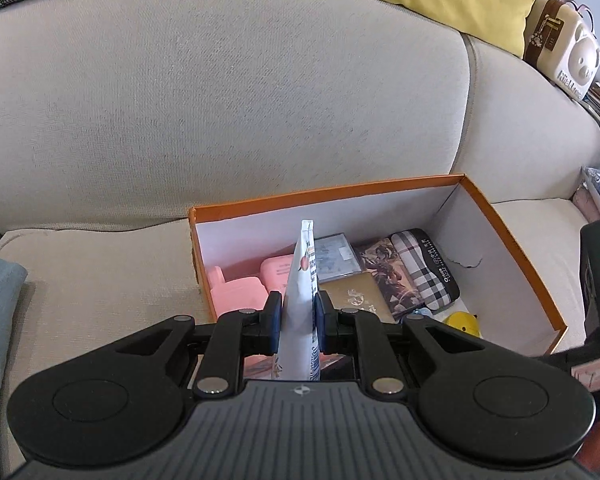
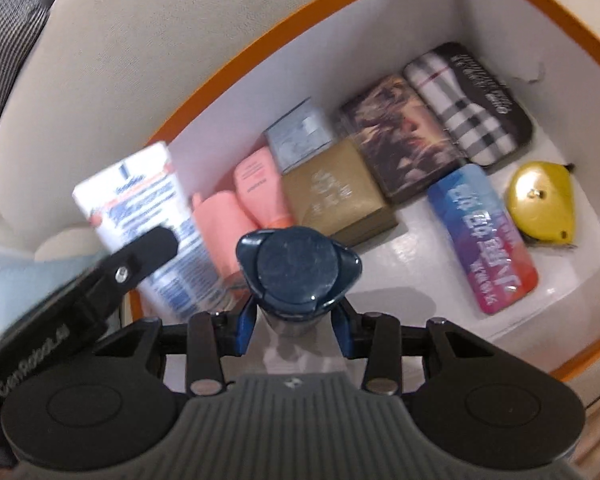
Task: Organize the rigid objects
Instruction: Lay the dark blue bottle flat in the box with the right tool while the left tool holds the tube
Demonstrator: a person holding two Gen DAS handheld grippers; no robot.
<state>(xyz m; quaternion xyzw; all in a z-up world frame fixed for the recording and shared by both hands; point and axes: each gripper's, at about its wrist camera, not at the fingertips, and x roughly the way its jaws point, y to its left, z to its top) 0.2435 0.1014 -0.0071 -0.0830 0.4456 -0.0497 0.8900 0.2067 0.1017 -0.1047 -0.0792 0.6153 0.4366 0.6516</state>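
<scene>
Orange-rimmed box (image 1: 512, 240) lies below and ahead of both tongs. Left tongs (image 1: 296, 316) are pinched on a white tube (image 1: 302, 280), long axis upright; right tongs (image 2: 292, 316) are clamped on a blue-capped bottle (image 2: 296, 270), nearer the box floor.

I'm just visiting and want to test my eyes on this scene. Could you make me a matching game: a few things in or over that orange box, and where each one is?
Things:
1. white flat tube with blue print
2. dark blue three-cornered cap bottle
3. yellow rounded gadget
4. black case with a plaid panel

Places:
A. lying in the orange-rimmed cardboard box, beside the blue-and-red card
B. clamped in the left hand-held gripper
C. lying in the box, against its far wall
D. clamped in the right hand-held gripper

Pairs: 1-B, 2-D, 3-A, 4-C
</scene>
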